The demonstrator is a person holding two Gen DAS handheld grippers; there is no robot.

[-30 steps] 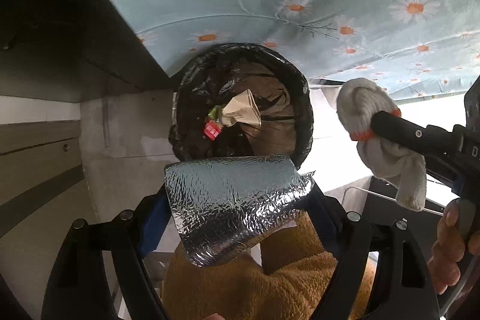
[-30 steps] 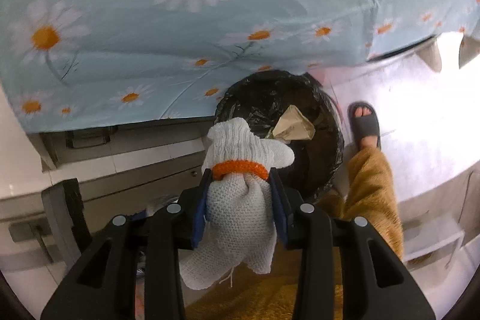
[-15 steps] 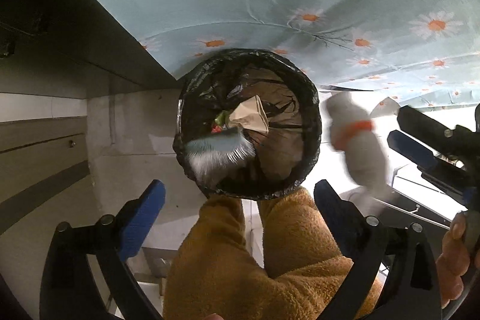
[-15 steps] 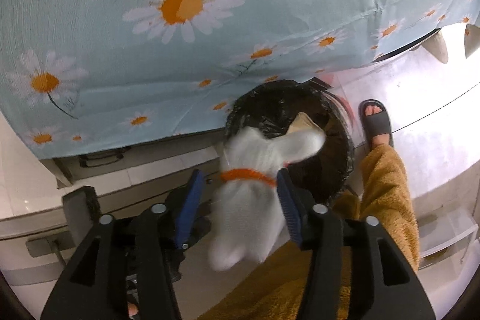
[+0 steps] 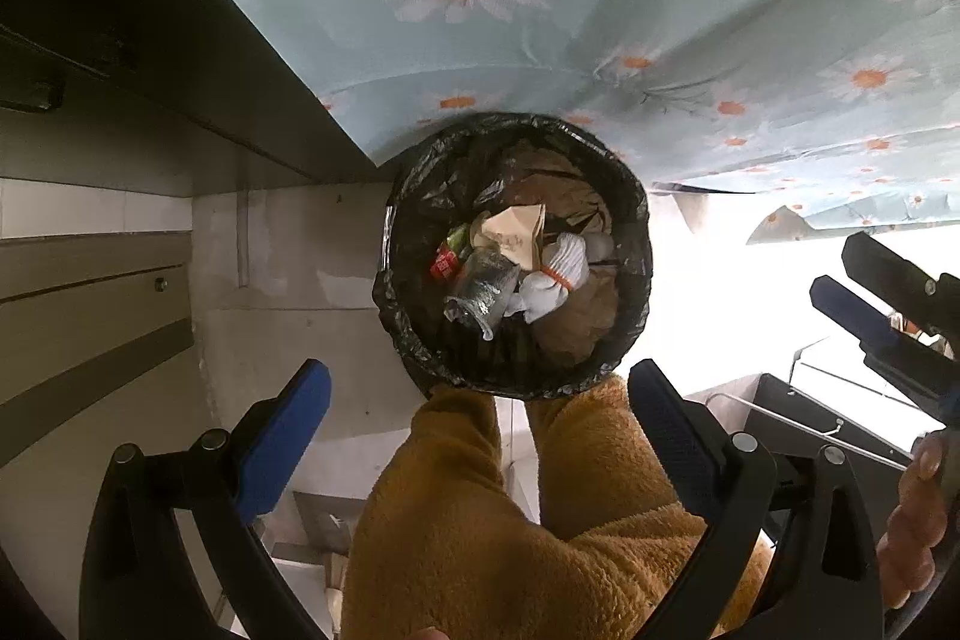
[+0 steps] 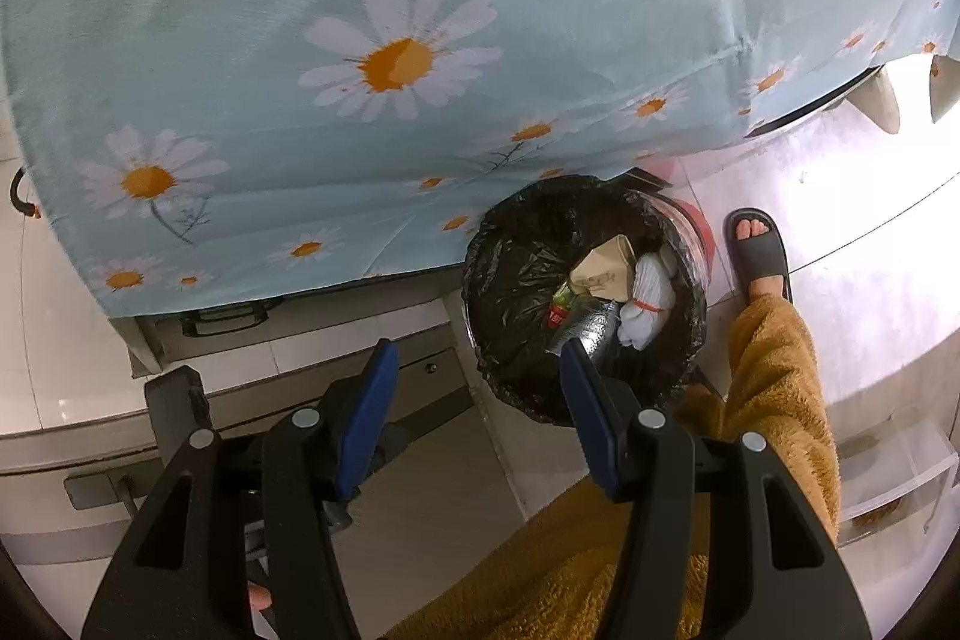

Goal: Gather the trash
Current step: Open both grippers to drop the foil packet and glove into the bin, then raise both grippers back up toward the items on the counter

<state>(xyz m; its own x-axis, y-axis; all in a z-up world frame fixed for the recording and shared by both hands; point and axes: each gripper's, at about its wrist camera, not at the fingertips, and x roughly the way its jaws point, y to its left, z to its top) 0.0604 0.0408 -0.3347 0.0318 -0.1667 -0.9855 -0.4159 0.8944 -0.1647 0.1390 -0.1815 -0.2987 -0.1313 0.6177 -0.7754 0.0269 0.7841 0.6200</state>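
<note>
Trash in the bin (image 5: 630, 196), both hand-held grippers empty above it.

Seen from straight over the bin: left hand-held gripper (image 5: 477, 415) with blue pads spread wide, nothing between them; right hand-held gripper (image 6: 477, 400) likewise parted and bare, angled down beside the bin's near rim. Inside the black-lined bin: white glove (image 5: 555, 277) with an orange band lying near the middle, touching a crumpled foil wrap (image 5: 480, 289) on one side and a tan paper carton (image 5: 513, 232) behind it; red-labelled scrap (image 5: 444, 268) at the foil's far edge. Bin standing on the floor just under the hanging edge of a daisy-print cloth (image 6: 360, 40) draped over the surface. Beside the bin: mustard fleece trouser leg (image 6: 774, 370) and a foot in a grey slipper (image 6: 759, 250).
</note>
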